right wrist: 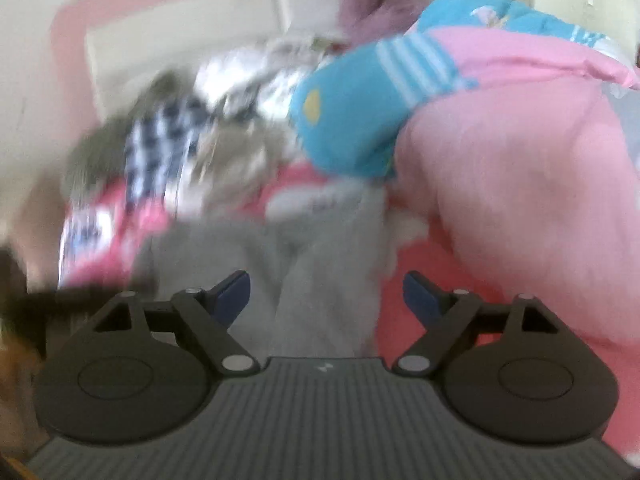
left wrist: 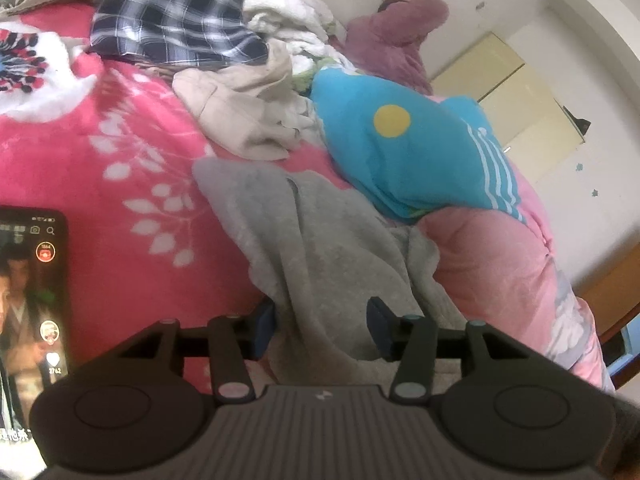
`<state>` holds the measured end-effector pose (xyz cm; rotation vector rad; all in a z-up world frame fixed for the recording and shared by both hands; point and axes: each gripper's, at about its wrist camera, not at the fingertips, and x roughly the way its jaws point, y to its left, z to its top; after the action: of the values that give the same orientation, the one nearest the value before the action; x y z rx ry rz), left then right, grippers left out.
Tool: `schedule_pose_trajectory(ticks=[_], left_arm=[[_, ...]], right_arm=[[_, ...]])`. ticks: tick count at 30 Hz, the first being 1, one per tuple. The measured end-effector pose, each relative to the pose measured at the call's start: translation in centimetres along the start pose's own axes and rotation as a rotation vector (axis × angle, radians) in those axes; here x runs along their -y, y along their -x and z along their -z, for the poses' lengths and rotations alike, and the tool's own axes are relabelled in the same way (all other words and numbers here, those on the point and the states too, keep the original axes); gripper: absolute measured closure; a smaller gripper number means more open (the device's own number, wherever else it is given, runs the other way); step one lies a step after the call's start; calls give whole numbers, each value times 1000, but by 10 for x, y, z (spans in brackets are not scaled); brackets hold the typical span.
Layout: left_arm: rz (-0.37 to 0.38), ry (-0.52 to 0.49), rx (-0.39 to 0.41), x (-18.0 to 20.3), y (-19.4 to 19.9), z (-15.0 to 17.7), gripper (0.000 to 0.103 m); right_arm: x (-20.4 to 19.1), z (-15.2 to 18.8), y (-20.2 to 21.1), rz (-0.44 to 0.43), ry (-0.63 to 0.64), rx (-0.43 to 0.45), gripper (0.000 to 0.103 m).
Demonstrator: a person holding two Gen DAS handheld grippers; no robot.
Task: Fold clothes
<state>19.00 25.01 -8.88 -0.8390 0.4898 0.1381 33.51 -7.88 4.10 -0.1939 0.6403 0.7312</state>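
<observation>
Phone glows at lower left on the pink floral blanket. Centre frame, the grey garment lies flat, running between the left gripper fingers, jaws spread, nothing clamped. Right gripper released too, over the same grey cloth; blurred view.

Bed — hot-pink floral cover, filling most of the left wrist view. Headboard: pink frame, cream panel. Walls: white, scuffed, a few small marks. Wardrobe — pale yellow doors, at right. Floor: brown, glimpsed at the right edge. Light: soft, even daylight. Right wrist view blurred.
</observation>
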Motion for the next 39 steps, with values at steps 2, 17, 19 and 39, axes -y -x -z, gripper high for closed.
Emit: schedule_pose_trajectory(ticks=[2,17,19,39], left_arm=[[1,-9,-2,2,0,1,54],[-1,-32,-1,6,2,-1,63],[-3,-30,0,5,2,-1,63],[-18,-20,17,2,4,-4,65]], right_arm=[[-12,24,4,64,83,-55,19],[-69,70,16,167,108,-49,98],[-92,77,40,183,136,-3,98],[50,98,82,415,-348,-92,25]])
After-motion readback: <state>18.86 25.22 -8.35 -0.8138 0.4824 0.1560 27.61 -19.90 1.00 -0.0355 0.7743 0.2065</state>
